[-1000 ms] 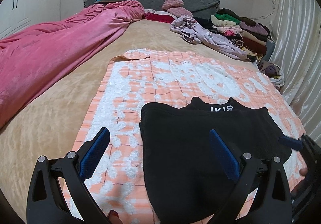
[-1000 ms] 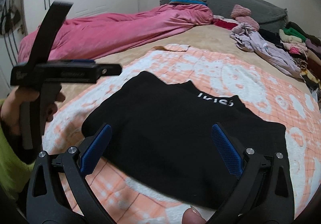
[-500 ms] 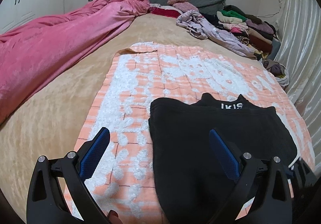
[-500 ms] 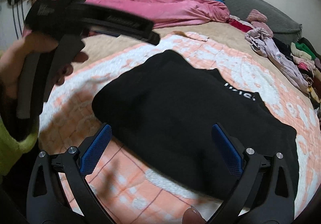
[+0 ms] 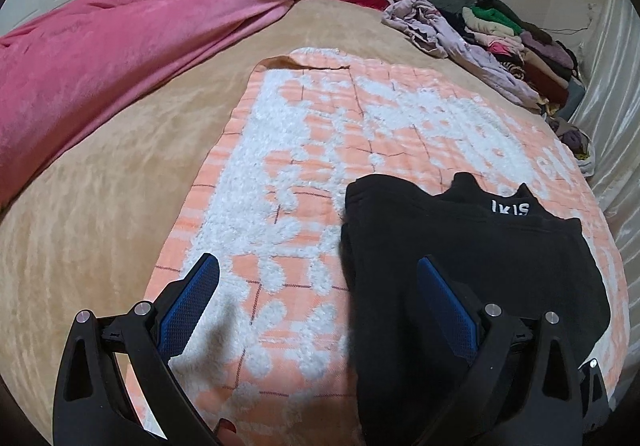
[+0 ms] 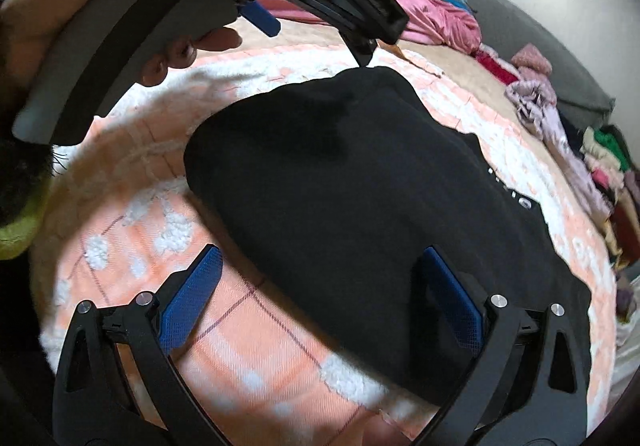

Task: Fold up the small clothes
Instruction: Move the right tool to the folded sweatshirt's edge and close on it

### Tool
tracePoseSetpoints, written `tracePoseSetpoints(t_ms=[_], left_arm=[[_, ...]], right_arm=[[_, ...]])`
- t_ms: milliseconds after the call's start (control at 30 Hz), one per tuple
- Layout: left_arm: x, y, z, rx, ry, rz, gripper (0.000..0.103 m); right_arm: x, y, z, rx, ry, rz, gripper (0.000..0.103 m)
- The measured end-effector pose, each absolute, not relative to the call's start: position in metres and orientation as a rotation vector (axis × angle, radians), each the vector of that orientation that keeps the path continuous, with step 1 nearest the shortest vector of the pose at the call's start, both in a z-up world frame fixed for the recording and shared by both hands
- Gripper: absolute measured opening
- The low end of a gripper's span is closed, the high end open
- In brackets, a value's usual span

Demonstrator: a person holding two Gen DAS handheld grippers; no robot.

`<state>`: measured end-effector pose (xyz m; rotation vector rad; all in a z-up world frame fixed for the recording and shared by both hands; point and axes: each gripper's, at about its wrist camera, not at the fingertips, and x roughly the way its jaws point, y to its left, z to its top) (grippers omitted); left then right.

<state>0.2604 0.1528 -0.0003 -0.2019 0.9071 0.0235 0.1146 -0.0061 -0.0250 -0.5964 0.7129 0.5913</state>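
Spread over a tan bed, an orange-and-white quilt holds a folded black garment at four o'clock, while left gripper and right gripper hover wide open and empty; careless pinching could undo its folds.

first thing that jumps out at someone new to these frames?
The black garment, partly folded with white lettering at its collar, lying on the orange-and-white blanket in the foreground. Both grippers are open and empty: the left gripper straddles its left edge, the right gripper its near edge. Behind lie a pink quilt at left and a clothes pile at right.
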Motion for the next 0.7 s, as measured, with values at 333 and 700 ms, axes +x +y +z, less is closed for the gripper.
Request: tracePoseSetpoints(t_ms=[333, 700], left_arm=[[0.265, 0.149, -0.006, -0.189, 0.921, 0.021, 0.098], [0.274, 0.142, -0.018, -0.263, 0.965, -0.062, 0.098]], right_arm=[[0.129, -0.001, -0.028, -0.561, 0.679, 0.519, 0.093], [0.136, -0.013, -0.015, -0.393, 0.686, 0.617, 0.021]])
